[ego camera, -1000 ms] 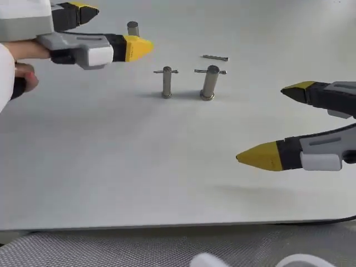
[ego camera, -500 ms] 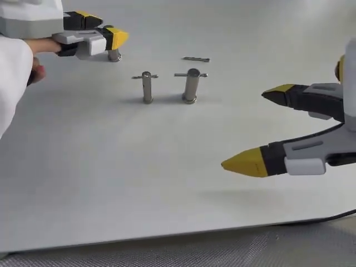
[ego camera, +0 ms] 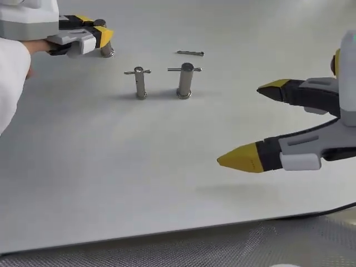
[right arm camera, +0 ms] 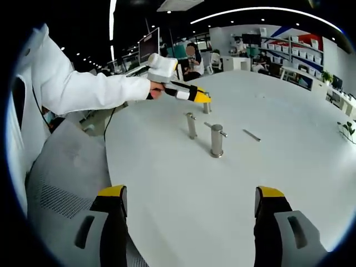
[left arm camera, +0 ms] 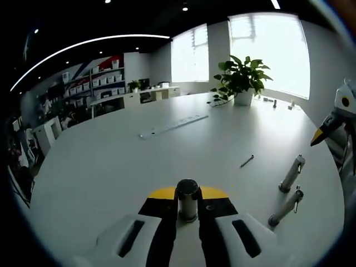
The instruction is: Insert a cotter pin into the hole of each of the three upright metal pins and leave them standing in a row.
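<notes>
- Currently the left gripper (left arm camera: pixel 187 192) is pinched on the third pin (ego camera: pixel 106 52), which stands upright at the far left of the table (ego camera: pixel 167 183). Its hole is masked by the jaws and cannot be checked.
- Right gripper (ego camera: pixel 240 124): jaws spread wide, carrying nothing, near side of the table, well apart from all parts.
- Slimmer pin (ego camera: pixel 139 84) and thicker pin (ego camera: pixel 184 82) stand upright side by side. Each hole holds a fitted cotter (ego camera: pixel 173 69) crossing just below the head.
- Loose cotter pin (ego camera: pixel 190 53) lies flat beyond the thicker pin, not touching it.
- Risk: the third pin stands out of line. If it is dragged rather than lifted, it may topple or strike the slimmer pin.
- Risk: the loose cotter pin is thin and flat on a smooth top. A poorly centred pinch could flick it away.
- Risk: if the hole faces away from the approaching cotter, forcing it may twist the pin in the jaws.
- Containers: the parts sit directly on the table, not in a tray. A pot (left arm camera: pixel 243 99) far down the table holds a green plant, unrelated to the work.
</notes>
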Available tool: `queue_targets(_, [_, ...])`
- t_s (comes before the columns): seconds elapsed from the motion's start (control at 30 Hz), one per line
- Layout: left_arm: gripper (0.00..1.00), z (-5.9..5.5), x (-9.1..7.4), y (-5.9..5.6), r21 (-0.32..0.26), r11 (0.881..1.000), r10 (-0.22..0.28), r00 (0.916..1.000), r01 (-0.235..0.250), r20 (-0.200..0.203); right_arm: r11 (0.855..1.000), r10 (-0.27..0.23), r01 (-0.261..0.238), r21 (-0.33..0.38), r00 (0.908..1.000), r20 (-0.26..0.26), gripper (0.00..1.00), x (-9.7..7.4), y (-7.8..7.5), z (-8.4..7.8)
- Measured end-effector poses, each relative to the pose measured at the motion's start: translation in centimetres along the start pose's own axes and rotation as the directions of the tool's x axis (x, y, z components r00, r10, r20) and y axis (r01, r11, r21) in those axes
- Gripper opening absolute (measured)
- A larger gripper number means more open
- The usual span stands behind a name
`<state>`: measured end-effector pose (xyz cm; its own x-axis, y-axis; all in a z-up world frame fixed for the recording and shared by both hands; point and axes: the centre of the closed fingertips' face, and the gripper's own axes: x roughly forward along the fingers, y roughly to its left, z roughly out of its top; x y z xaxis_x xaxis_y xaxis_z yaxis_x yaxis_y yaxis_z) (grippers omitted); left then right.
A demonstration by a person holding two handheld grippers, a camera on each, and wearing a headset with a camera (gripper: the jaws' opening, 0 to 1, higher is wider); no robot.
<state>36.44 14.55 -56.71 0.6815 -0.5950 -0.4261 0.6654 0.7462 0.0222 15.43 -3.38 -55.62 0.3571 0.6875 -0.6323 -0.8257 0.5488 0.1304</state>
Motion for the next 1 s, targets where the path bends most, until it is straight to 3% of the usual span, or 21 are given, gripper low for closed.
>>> queue_targets(0.27, [0.11,0.3,-0.7,-0.4,-0.005,1.0,0.012,0.9997,-0.012,-0.019,1.0,0.005,-0.005,0.006,1.0,0.006,0.94,-0.1,0.2,0.2])
queue_targets(0.33, [0.11,1.2,-1.4,-0.6,-0.032,0.999,0.006,1.0,-0.007,-0.002,1.0,0.004,-0.004,0.002,1.0,0.009,0.94,-0.2,0.1,0.3])
queue_targets(0.43, [0.11,2.3,-2.6,-1.1,-0.015,1.0,0.002,1.0,-0.002,-0.002,1.0,-0.018,0.018,-0.005,0.9998,0.009,0.93,-0.4,-0.3,0.4])
queue_targets(0.5, [0.11,3.6,-3.8,-1.7,-0.016,1.0,-0.019,0.9996,0.019,0.02,1.0,-0.031,0.031,0.001,0.9994,0.012,0.93,-0.6,-0.6,0.4])
queue_targets(0.6, [0.11,5.6,-5.6,-3.2,0.055,0.997,-0.062,0.997,0.06,0.047,0.999,-0.043,0.043,0.014,0.9988,0.025,0.93,-1.2,-1.1,0.4])
queue_targets(0.77, [0.11,8.7,-8.1,-5.5,0.061,0.993,-0.107,0.9875,0.1,0.116,0.998,-0.058,0.057,0.016,0.9978,0.034,0.93,-1.9,-1.5,0.5])
queue_targets(0.87, [0.11,9.8,-9.1,-7.3,0.076,0.987,-0.152,0.9788,0.142,0.137,0.997,-0.072,0.07,0.035,0.9963,0.047,0.92,-2.2,-1.8,0.5])
queue_targets(1.0, [0.11,10.2,-9.8,-10.0,0.11,0.971,-0.226,0.965,0.213,0.133,0.997,-0.068,0.067,0.032,0.9964,0.051,0.92,-2.6,-1.6,0.6])
